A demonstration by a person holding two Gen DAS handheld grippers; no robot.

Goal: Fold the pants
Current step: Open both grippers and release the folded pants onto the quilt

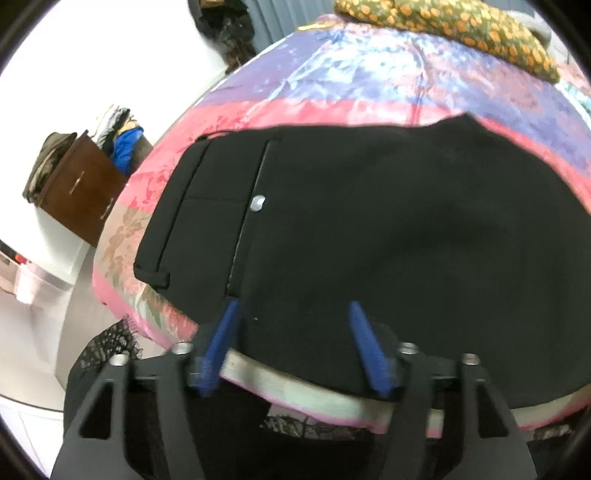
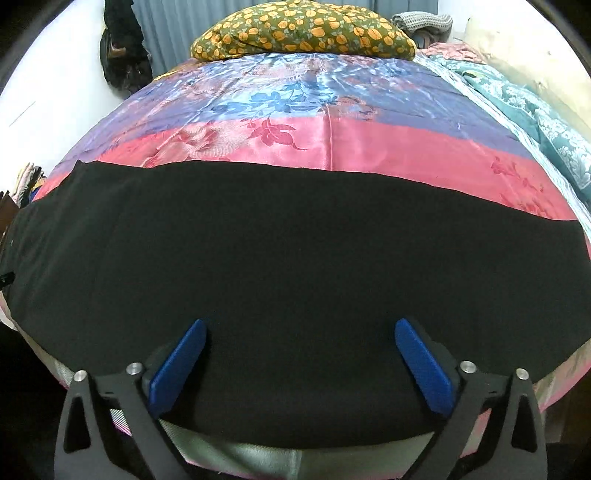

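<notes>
Spread over a bed's glossy pink-and-purple floral satin cover (image 2: 369, 140), black trousers (image 2: 295, 240) lie flat — left tool (image 1: 291, 310) and right tool (image 2: 301, 328) both gape above their near edge, holding nothing.

The black pants (image 2: 295, 258) lie spread flat across the near part of the bed, stretching from the left edge of the view to the right. They rest on a satin bedspread (image 2: 369, 144) banded in pink and purple with a floral pattern. The right tongs (image 2: 299, 332) sit low over the near edge of the pants, blue fingers (image 2: 177, 365) set wide apart with only cloth between them. At the far end lies a pumpkin-print pillow (image 2: 303, 35); a teal patterned blanket (image 2: 535, 122) runs along the right.
</notes>
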